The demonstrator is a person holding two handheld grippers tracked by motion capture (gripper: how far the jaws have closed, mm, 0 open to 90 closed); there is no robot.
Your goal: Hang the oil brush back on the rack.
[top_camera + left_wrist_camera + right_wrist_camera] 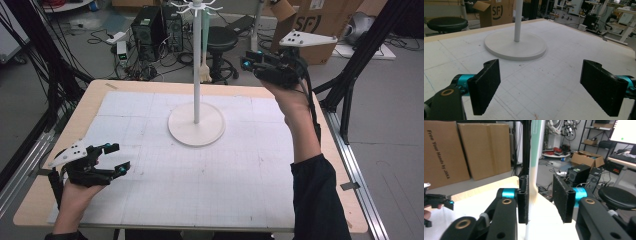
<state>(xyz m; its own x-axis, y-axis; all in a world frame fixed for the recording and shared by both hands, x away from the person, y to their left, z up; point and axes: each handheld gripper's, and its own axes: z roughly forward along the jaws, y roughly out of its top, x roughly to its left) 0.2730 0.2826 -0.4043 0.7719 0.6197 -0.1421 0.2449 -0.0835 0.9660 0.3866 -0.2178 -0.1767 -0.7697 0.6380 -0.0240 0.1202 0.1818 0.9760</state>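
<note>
Right gripper (250,61) is up high, raised off the far right corner of the table (240,200), jaws pointing in toward the top of the white stand (196,75). From the right gripper view, its jaws are partly open, a modest gap between the two black pads (560,197), and nothing clamped. A pale green strip (534,170) hangs down from above, right in that gap, running just beside the left-hand pad; whether it touches that pad I cannot tell. In the high view that strip hangs just behind the stand's pole. The stand's hooks spread out at the top, ahead of the jaws.

Left gripper (114,159) sits low over the near left part of the table, held in the person's hand (75,192). Its jaws are spread wide, empty, only gridded mat (544,82) between them. The stand's round base (515,46) lies ahead of those jaws, well apart from them, a little toward the left pad.
</note>
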